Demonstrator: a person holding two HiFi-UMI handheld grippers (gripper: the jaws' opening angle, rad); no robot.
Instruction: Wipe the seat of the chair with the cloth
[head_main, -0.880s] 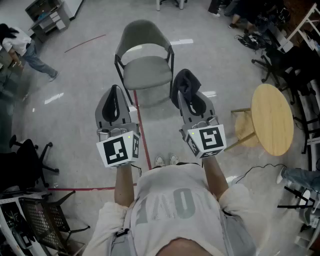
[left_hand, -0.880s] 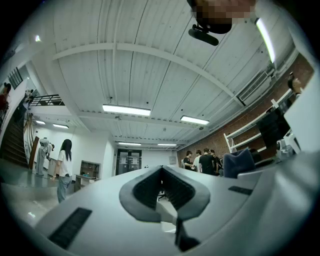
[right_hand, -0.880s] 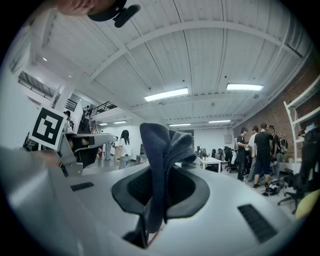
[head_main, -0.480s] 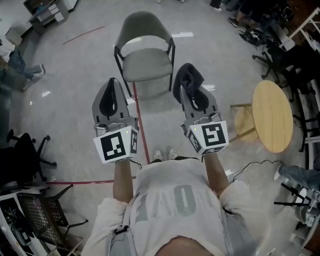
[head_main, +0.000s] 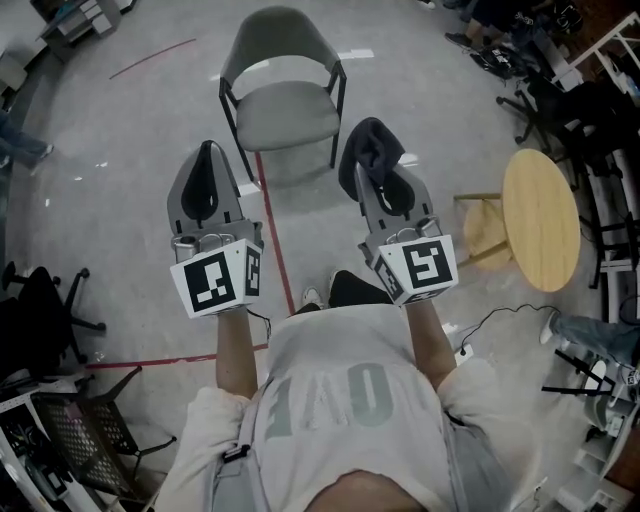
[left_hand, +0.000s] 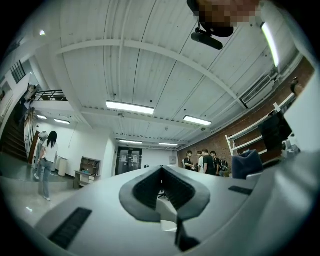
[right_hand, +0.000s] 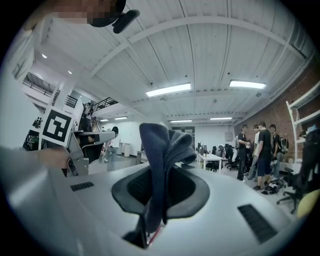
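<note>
Cloth (head_main: 372, 145), dark and folded, sticks up from your right gripper (right_hand: 160, 185), whose jaws squeeze it tight. Your left gripper (head_main: 207, 155) has its jaws pressed together with nothing between them. You hold both above the floor, near the grey chair (head_main: 285, 112) ahead, not touching it.

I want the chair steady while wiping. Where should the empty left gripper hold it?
Likely the thin black frame bar on the left side of the chair in the head view, taken from above with jaws across it: it is slim, exposed and nearest the left gripper, whose jaws are together.
</note>
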